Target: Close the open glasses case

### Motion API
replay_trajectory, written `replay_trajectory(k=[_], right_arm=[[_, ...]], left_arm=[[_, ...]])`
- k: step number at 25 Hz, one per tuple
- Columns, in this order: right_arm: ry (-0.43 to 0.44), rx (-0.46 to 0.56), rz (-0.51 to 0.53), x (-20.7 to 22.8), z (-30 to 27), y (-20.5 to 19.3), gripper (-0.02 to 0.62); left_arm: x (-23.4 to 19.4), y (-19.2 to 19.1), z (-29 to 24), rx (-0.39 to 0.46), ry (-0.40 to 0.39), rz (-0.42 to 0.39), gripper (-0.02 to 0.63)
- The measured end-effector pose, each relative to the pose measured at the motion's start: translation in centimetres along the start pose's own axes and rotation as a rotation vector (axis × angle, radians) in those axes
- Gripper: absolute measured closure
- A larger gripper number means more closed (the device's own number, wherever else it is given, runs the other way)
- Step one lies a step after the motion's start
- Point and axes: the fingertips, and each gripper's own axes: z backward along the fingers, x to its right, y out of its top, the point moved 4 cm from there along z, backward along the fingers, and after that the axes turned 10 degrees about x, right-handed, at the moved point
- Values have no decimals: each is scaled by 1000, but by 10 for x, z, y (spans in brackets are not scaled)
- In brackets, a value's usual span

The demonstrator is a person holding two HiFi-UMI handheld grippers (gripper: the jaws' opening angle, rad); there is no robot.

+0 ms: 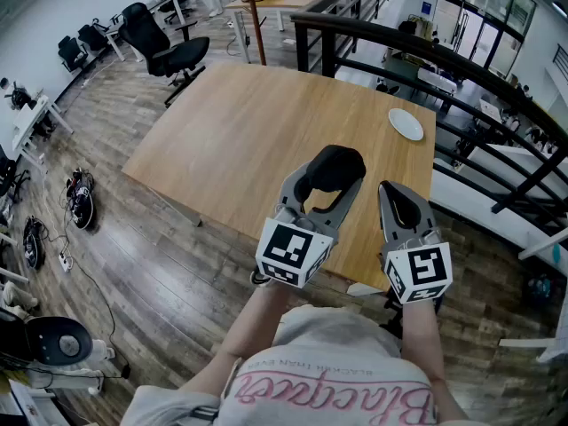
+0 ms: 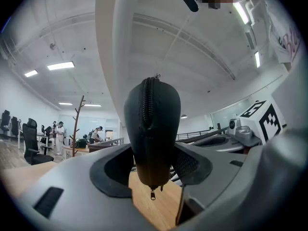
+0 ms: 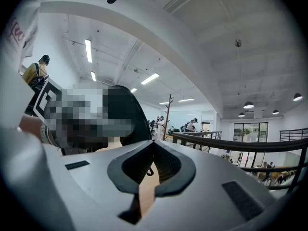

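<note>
Lowest in the head view, a person's pale shirt point(image 1: 328, 389) fills the bottom centre. Just above it are two marker cubes. The left gripper point(image 1: 333, 185), centre frame, is clamped on a black glasses case point(image 2: 153, 124) and holds it above the wooden table point(image 1: 240, 140). The right gripper point(image 3: 152, 148), just to its right, has its jaw tips together on nothing. The case looks shut already, its zip line unbroken down to the pull, so little seems left beyond setting it down. A white plate point(image 1: 406, 123) sits at the table's far right, before a black railing point(image 1: 461, 69)
</note>
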Motion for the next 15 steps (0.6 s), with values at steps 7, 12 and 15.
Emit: replay_trajectory(k=[7,12,15], right_arm=[[27,6,25,-3,1,3,577],[28,16,18,-4,2,-1,577],[18,17,7,-2,5,0,577]], left_arm=[[1,0,0,3,-5,39,364],[1,-4,0,6,-14,102,364],[-2,-4,-1,6,-10,184,364]])
